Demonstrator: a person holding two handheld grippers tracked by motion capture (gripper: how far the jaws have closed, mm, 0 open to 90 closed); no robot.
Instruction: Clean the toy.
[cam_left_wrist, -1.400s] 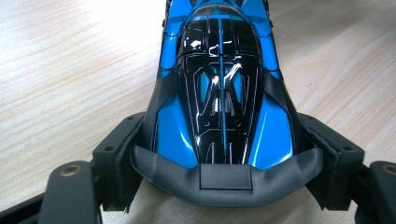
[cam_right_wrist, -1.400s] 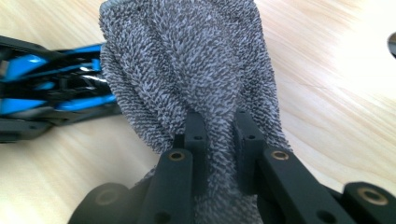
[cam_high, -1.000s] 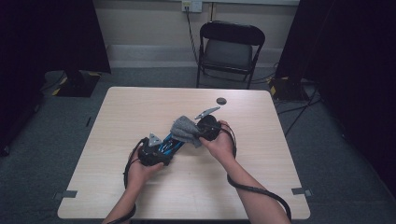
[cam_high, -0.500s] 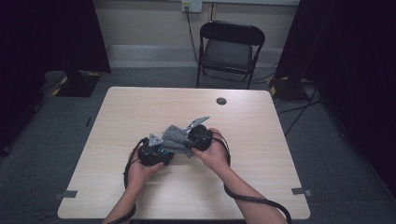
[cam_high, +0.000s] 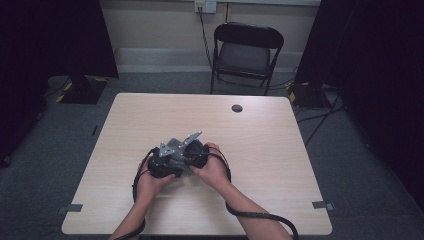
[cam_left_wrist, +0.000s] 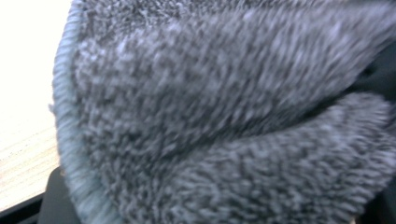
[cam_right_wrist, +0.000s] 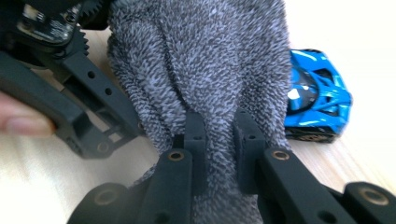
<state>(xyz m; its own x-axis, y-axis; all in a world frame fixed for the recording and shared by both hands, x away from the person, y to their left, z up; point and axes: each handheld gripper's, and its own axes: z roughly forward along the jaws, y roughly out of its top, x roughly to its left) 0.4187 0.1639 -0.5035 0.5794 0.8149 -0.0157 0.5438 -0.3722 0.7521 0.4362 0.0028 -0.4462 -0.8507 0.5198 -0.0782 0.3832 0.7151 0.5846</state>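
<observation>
Wiping the blue toy car (cam_right_wrist: 317, 95) seems underway: right claw (cam_right_wrist: 219, 135) pinches the grey cloth (cam_right_wrist: 201, 60), left claw's (cam_high: 165, 162) spread I cannot tell; next, rub the cloth across it.

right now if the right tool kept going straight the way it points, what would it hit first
The right tool is already shut on the grey fleece cloth, so the cloth fills its line. Pushing on, it would likely meet the left tool next, just behind and to the side; the blue toy car sits off the line. Depth is hard to judge.
</observation>
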